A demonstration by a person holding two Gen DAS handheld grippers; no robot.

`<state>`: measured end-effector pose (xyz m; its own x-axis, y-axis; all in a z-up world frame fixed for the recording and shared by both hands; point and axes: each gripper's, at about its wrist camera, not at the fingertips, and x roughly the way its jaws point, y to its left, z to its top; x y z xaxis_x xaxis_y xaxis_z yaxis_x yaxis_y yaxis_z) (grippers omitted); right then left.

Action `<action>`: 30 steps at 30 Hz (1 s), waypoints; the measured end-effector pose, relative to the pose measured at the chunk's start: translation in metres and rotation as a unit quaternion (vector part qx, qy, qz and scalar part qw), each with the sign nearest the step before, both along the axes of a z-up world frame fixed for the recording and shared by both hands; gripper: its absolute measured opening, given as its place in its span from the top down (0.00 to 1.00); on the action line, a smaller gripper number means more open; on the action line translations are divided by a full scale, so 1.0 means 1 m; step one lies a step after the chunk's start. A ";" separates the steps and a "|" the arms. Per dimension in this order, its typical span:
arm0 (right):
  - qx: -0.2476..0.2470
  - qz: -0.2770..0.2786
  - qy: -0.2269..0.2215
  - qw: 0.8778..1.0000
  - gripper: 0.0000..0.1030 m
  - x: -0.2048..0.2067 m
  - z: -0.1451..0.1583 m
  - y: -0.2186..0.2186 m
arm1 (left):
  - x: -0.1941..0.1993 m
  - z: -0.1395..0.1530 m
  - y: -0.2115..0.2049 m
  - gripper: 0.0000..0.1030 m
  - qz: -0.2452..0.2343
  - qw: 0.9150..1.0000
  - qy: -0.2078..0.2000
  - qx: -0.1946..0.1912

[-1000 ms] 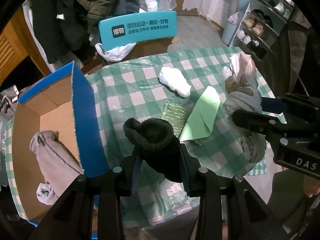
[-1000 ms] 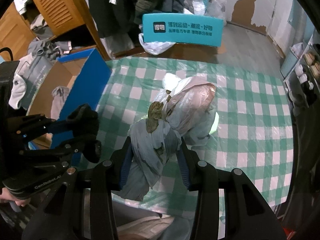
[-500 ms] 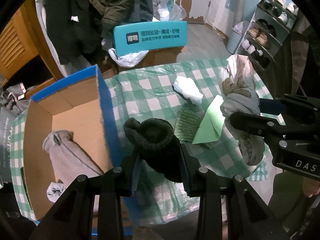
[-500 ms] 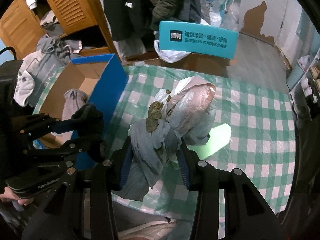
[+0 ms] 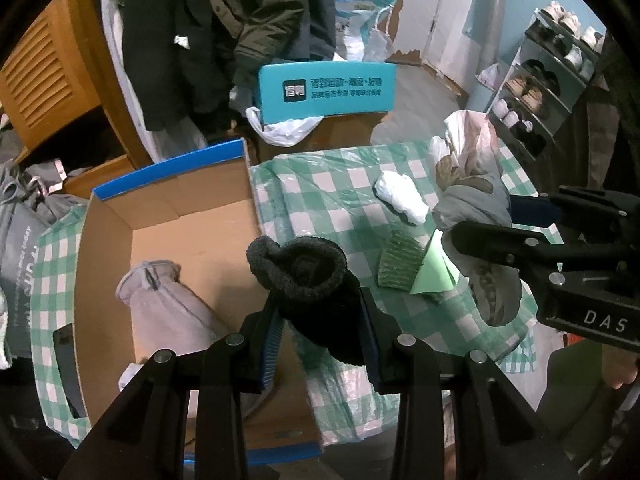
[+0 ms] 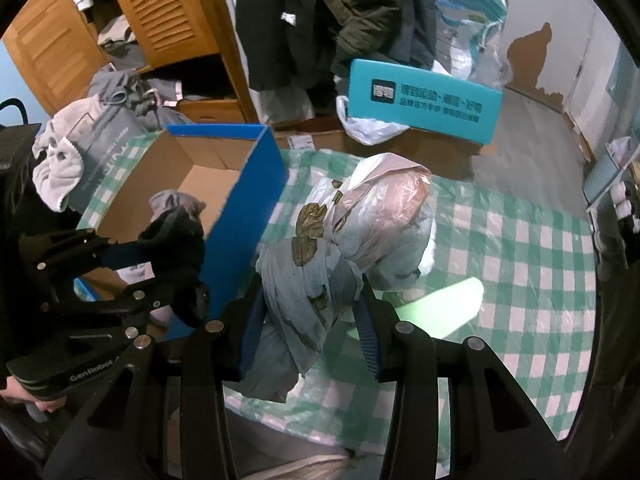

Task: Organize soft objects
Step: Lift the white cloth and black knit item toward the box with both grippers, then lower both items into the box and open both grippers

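My left gripper (image 5: 320,312) is shut on a black knit sock (image 5: 308,280) and holds it above the right wall of the open blue cardboard box (image 5: 168,208). A grey cloth (image 5: 168,304) lies inside the box. My right gripper (image 6: 310,320) is shut on a knotted bundle of plastic bags (image 6: 360,232) and holds it above the green checked table (image 6: 540,280), right of the box (image 6: 248,216). The left gripper with the sock also shows in the right wrist view (image 6: 160,264).
A white wad (image 5: 400,198), a green scrubbing pad (image 5: 398,264) and a light green sheet (image 5: 434,272) lie on the table. A teal box (image 5: 326,92) stands behind it. Hanging coats, a wooden cabinet and a shoe rack (image 5: 540,88) surround the table.
Both grippers have moved left with their loads. The sock went from above the table to above the box's right wall. The bag bundle came nearer the box.
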<state>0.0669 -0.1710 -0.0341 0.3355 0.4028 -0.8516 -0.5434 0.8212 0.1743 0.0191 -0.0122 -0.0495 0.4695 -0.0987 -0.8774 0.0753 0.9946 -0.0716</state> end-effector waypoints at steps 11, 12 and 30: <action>0.001 0.029 -0.011 1.000 0.60 0.000 0.009 0.039 | -0.007 0.010 0.032 0.65 0.023 1.000 -0.014 0.003; 0.002 0.031 -0.011 0.999 0.60 0.000 0.009 0.042 | -0.009 0.011 0.035 0.65 0.025 1.000 -0.016 0.002; -0.003 0.080 -0.003 0.997 0.60 -0.003 0.003 0.115 | -0.017 0.003 0.095 0.65 0.075 0.997 -0.010 0.002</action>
<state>0.0637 -0.0558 -0.0309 0.2730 0.4456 -0.8526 -0.6684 0.7252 0.1650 0.0016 0.0829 -0.0462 0.4963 -0.0227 -0.8678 -0.0722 0.9951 -0.0673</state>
